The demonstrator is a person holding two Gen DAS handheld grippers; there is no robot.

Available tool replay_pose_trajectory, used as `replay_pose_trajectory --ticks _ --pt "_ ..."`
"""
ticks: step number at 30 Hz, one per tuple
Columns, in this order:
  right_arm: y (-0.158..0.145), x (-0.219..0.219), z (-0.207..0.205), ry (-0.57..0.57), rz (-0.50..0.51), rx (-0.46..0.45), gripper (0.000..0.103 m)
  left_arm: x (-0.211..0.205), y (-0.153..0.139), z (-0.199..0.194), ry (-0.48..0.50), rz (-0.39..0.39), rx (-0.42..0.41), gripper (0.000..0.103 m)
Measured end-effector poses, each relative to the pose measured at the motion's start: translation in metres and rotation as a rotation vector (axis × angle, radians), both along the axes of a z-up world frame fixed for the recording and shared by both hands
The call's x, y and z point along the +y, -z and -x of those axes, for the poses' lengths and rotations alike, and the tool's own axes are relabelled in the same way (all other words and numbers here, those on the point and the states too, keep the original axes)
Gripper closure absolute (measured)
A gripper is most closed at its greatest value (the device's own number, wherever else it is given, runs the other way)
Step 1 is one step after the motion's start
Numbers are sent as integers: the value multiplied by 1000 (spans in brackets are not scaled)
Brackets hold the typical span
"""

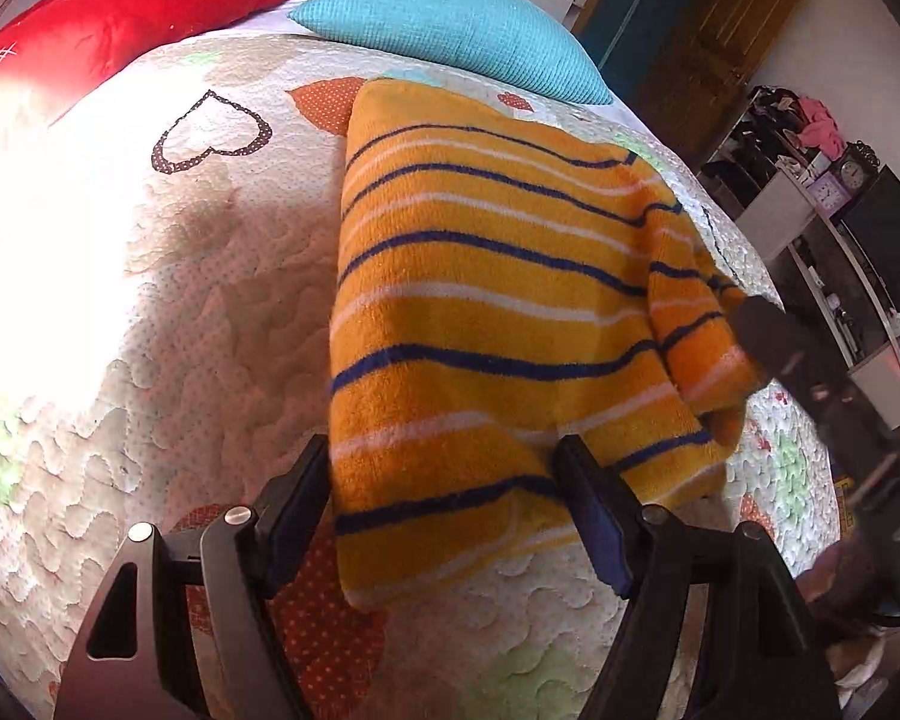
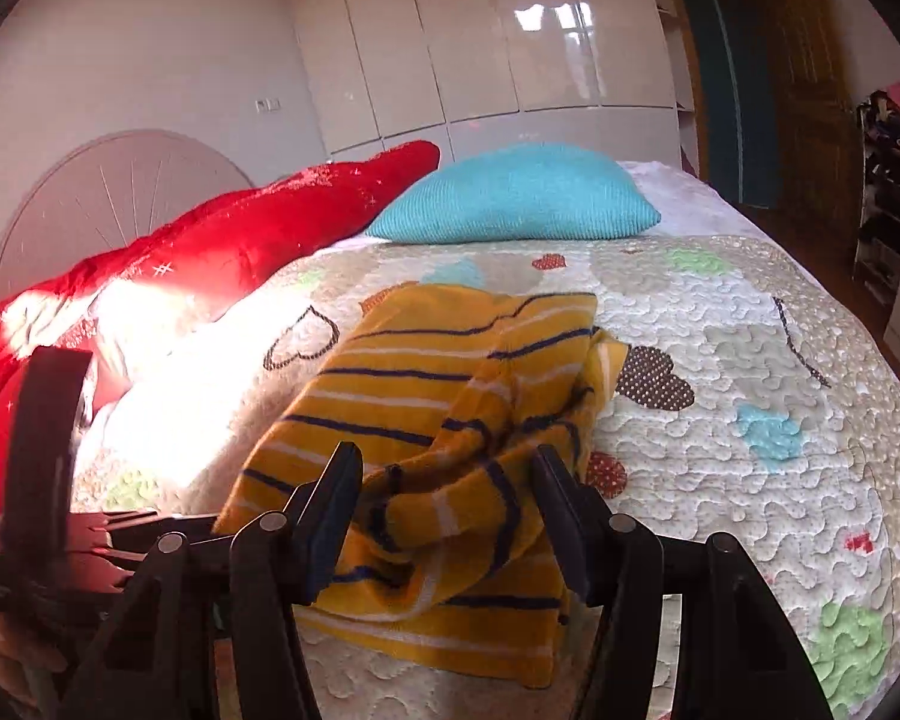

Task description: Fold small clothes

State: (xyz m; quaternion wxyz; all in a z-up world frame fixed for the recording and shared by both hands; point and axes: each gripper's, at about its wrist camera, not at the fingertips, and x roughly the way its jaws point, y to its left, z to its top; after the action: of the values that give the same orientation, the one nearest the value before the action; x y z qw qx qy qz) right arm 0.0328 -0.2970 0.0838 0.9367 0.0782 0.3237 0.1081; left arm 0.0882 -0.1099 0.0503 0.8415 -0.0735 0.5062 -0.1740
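While the striped sweater lies flat on the bed, we keep both grippers spread. The left gripper straddles its near hem to pin or lift it; the right gripper brackets the bunched sleeve, likely to fold it inward.

Fuzzy knit sweater, quilted bedspread

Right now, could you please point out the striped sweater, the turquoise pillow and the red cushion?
striped sweater [image 1: 486, 324], left wrist view, middle of its flat body.
turquoise pillow [image 2: 516, 195], right wrist view, centre of its knitted face.
red cushion [image 2: 258, 234], right wrist view, middle of its plush surface.
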Motion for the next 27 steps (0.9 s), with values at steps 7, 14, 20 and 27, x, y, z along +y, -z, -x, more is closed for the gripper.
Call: replay_pose_trajectory --ticks 7,14,20,27 --pt "52 -71 17 203 -86 190 100 17 -15 20 21 -7 -43 29" --pt "26 -116 39 293 -209 126 98 33 -17 28 -8 -43 -76 29" --pt "-15 -59 3 112 -179 37 56 37 -14 33 -28 -41 -69 29" --pt "56 -57 -25 170 -139 299 95 43 -25 40 -30 -31 -97 29"
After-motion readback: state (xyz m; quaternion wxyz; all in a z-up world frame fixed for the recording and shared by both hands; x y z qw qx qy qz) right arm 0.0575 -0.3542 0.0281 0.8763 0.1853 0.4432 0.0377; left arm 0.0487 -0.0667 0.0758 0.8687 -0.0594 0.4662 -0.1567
